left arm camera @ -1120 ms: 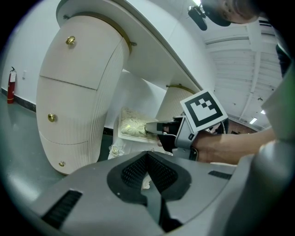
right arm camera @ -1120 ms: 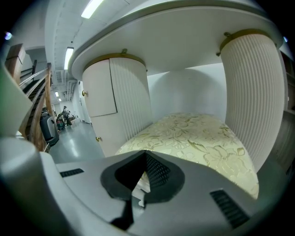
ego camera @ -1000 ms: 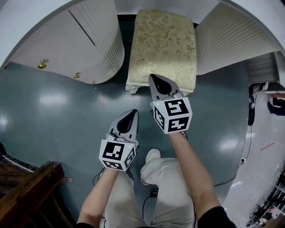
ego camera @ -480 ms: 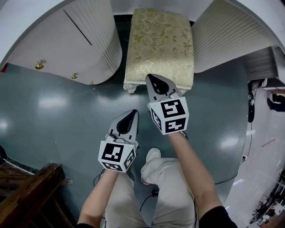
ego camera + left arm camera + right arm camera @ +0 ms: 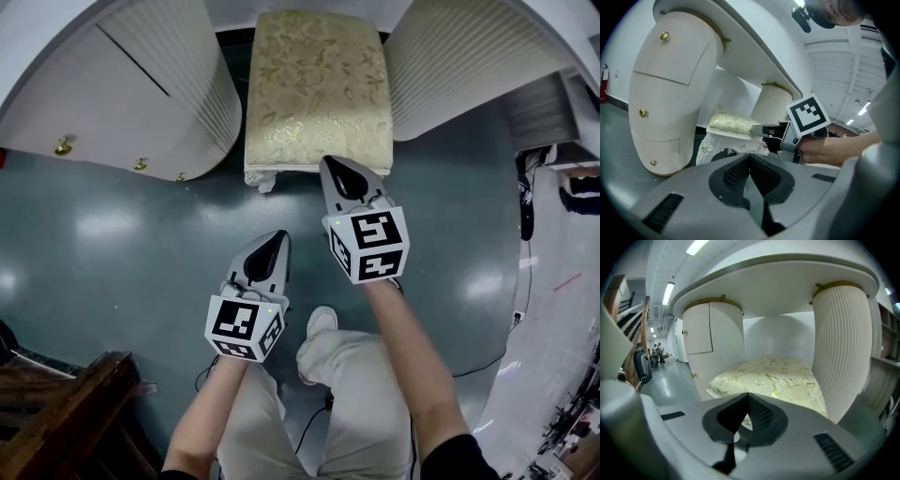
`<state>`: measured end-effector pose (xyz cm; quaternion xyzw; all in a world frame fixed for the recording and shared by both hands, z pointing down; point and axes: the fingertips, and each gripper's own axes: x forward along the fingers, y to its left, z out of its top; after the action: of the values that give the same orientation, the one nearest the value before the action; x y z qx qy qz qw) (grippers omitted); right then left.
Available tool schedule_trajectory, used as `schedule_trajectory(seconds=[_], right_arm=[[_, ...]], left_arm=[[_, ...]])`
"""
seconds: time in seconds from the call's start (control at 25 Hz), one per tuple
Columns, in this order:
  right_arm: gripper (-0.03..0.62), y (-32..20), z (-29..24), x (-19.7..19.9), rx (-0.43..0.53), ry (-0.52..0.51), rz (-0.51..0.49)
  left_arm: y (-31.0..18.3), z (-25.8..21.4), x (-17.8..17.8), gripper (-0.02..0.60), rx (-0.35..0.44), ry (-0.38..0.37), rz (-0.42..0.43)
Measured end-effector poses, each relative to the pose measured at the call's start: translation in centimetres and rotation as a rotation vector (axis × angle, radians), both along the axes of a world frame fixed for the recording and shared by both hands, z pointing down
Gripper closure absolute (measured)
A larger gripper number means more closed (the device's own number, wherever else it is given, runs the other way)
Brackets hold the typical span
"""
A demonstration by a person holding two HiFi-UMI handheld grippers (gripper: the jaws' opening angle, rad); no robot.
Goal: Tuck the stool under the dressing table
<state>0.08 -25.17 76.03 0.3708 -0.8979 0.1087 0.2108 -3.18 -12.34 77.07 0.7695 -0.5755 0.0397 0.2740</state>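
Both pairs of jaws are pressed together on nothing as the right gripper (image 5: 328, 165) nudges the near edge of the stool (image 5: 319, 89), which has slid slightly deeper between the pedestals of the dressing table (image 5: 141, 84), with the left gripper (image 5: 279, 236) hanging back, so tucking looks nearly done.

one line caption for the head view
Shut right gripper at the near edge of the upholstered stool, set between the pedestals of the dressing table

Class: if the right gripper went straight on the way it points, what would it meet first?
The stool, at its near edge; the right gripper may be touching it, but depth is unclear.
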Motion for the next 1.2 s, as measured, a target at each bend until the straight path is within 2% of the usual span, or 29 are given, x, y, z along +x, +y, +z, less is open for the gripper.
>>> schedule_trajectory(seconds=[0.28, 0.56, 0.64, 0.8, 0.92, 1.2], right_arm=[[0.582, -0.6, 0.7, 4.1, -0.024, 0.001, 0.104], [0.582, -0.8, 0.9, 5.0, -0.012, -0.012, 0.152], [0.582, -1.0, 1.0, 5.0, -0.007, -0.007, 0.155], [0.582, -1.4, 1.2, 4.7, 0.011, 0.012, 0.140], [0.582, -1.7, 1.5, 4.7, 0.007, 0.010, 0.136], [0.582, -2.0, 1.9, 4.9, 0.003, -0.003, 0.134]], left_arm=[[0.1, -0.3, 1.5, 0.574, -0.003, -0.005, 0.037], [-0.3, -0.2, 2.1, 0.574, -0.004, 0.004, 0.043], [-0.4, 0.0, 2.2, 0.574, -0.007, 0.008, 0.043], [-0.6, 0.0, 2.5, 0.574, 0.001, -0.035, 0.054], [-0.7, 0.4, 2.3, 0.574, -0.003, -0.014, 0.038], [0.7, 1.0, 1.7, 0.574, 0.008, -0.027, -0.002]])
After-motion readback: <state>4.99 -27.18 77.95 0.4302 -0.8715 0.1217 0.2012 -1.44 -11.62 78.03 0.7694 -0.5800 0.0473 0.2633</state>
